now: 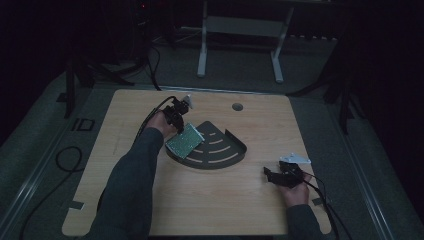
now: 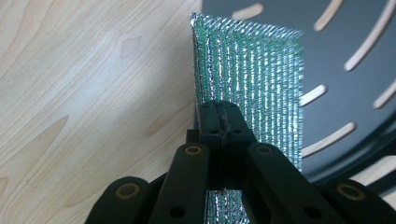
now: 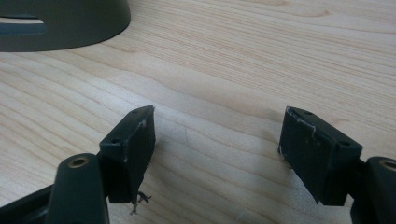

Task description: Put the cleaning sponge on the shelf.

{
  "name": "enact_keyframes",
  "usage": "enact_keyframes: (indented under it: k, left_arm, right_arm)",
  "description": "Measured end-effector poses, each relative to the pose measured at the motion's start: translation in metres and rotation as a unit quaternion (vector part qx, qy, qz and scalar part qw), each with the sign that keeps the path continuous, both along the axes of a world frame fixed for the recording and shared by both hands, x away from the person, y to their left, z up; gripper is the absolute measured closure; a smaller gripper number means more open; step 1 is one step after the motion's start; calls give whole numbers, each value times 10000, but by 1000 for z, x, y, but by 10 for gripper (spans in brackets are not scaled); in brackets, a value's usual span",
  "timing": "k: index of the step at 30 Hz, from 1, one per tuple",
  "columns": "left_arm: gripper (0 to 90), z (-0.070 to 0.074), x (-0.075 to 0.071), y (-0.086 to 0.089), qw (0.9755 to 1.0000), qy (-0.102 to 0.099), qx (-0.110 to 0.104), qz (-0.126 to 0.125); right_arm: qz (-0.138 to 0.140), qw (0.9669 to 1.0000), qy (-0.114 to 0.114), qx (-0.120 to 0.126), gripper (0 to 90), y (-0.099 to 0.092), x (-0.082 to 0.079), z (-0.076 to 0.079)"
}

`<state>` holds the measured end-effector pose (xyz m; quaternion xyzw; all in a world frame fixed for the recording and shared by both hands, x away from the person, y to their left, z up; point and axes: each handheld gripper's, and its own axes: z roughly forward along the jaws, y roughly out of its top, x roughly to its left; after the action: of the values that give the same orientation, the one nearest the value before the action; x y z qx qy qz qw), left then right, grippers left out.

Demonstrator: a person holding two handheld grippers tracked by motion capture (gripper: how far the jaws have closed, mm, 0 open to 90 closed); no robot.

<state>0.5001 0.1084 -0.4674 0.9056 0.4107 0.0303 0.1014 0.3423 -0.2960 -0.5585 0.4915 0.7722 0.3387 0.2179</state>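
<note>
Two grippers, one green pad, one dark rack

One wooden surface (image 1: 200, 205) fills the middle of the high view, pale with a visible grain, and it has a round hole (image 1: 237, 106) near its far edge. Around it the room is dark; a white frame (image 1: 240, 30) stands on the floor beyond.

Near the middle of the surface lies a dark fan-shaped rack (image 1: 220, 147), flat-bottomed with curved slots cut through it and a low raised wall along its curved edge. In the left gripper view the wood shows through those slots.

At the rack's left edge is a green pad (image 1: 184, 141) with a glittering woven face. The left gripper (image 1: 176, 116) holds it: in the left gripper view the two jaws are pressed together on the pad's near edge, and the pad (image 2: 252, 79) stands up from them, partly over the rack (image 2: 345, 42) and partly over bare wood. Whether the pad's far end touches the rack cannot be told.

The right gripper (image 1: 272, 175) sits well apart, low at the right of the surface, pointing left. Its jaws are spread wide with only wood between them, and the rack's wall (image 3: 60, 23) shows at the upper left of its view.

No brand, label or writing can be read anywhere.
</note>
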Motion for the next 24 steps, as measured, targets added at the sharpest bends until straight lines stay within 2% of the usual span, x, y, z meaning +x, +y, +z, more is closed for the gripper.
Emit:
enact_keyframes:
  k: [10, 18, 24]
  left_arm:
    - [896, -4, -2, -8, 9999, -70, 114, -52]
    - [900, -9, -2, -11, 9995, -32, 288, -102]
    - [899, -7, -3, -7, 9997, -58, 234, -36]
  right_arm:
    - [5, 10000, 0, -1, 264, 0, 0, 0]
    - [7, 10000, -1, 1, 264, 0, 0, 0]
    - [7, 10000, 0, 0, 264, 0, 0, 0]
